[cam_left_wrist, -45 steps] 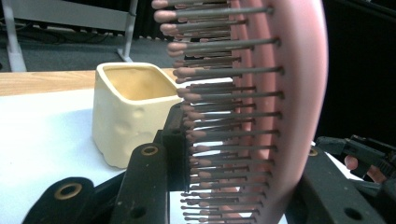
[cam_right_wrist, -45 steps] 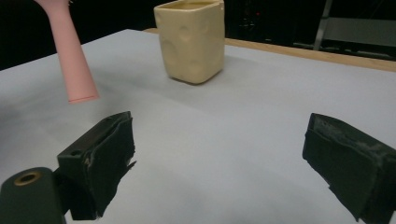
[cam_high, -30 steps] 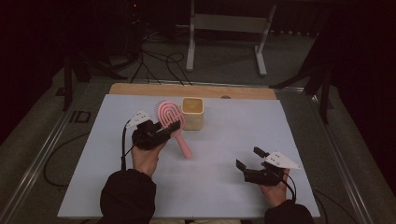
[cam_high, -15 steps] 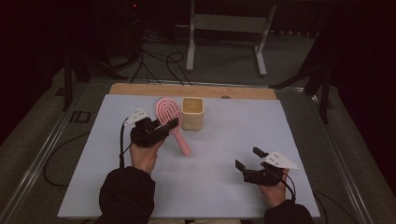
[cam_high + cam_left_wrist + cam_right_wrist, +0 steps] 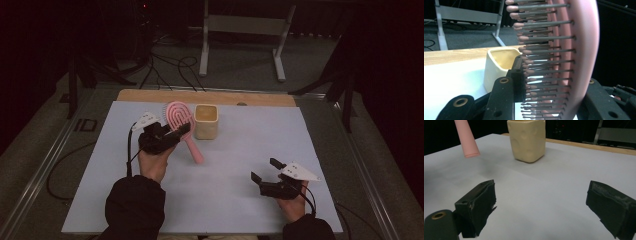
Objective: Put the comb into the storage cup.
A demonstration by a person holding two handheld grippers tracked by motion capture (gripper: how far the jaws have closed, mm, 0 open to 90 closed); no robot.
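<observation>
Left gripper clenched on pink hairbrush, jaws across the head at its lower end, bristles against one jaw in the left gripper view. Brush lifted off the white mat, tilted, head toward the far edge of the worktop, handle end hanging free and pointing back toward the near edge. Cream cup upright just beside the brush head, near the middle of the far edge, mouth open and empty as far as seen. Right gripper released, jaws wide apart, resting idle near the near right corner, well apart from cup and brush.

Step in hand, as judged: dropping the brush handle-first into the cup. To do well: swing the handle round to near vertical before moving over, centre the handle tip above the cup mouth, lower slowly, avoid knocking the rim since the cup looks light and could tip. Release only once the handle bottoms out. Right gripper free to steady the cup wall if needed.
</observation>
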